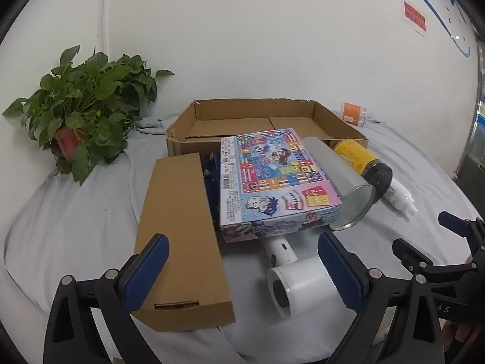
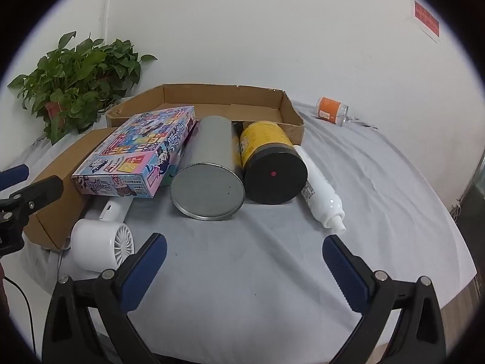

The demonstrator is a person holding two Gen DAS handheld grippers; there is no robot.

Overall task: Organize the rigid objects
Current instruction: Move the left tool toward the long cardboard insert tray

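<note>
At the far left a potted plant (image 1: 75, 115) stands against the wall on the grey cloth (image 1: 75, 212), well apart from the work. Next comes a closed brown carton (image 1: 182, 242) lying flat, its near end between the fingers of the left gripper (image 1: 242, 261), whose jaws stand wide and hold nothing. Behind it sits the open cardboard tray (image 1: 303, 109), empty so far and, by my reading, the place where the things belong.

The colourful game box (image 1: 272, 179) rests tilted, 1 long edge propped on the carton side and its near corner over the handle of the white hair dryer (image 1: 300, 285). The dryer lies just beside the left gripper's right finger. Right of the box lie 3 things side by side: a silver can (image 2: 209, 170), a yellow canister with a black lid (image 2: 269, 163) touching it, and a white spray bottle (image 2: 321, 191) against the canister. A small orange jar (image 2: 332, 110) lies alone near the wall.

The right gripper (image 2: 244, 257) hovers over bare cloth before the silver can, its jaws also wide and empty.

Risks, as I judge them: the 3 round things can roll if 1 is nudged, and lifting the can may free the canister. Pulling the dryer would tip the box off its perch. The dryer's cord, seen at the left edge of the right wrist view, could snag. The wide carton may slip from a grip across its width.
</note>
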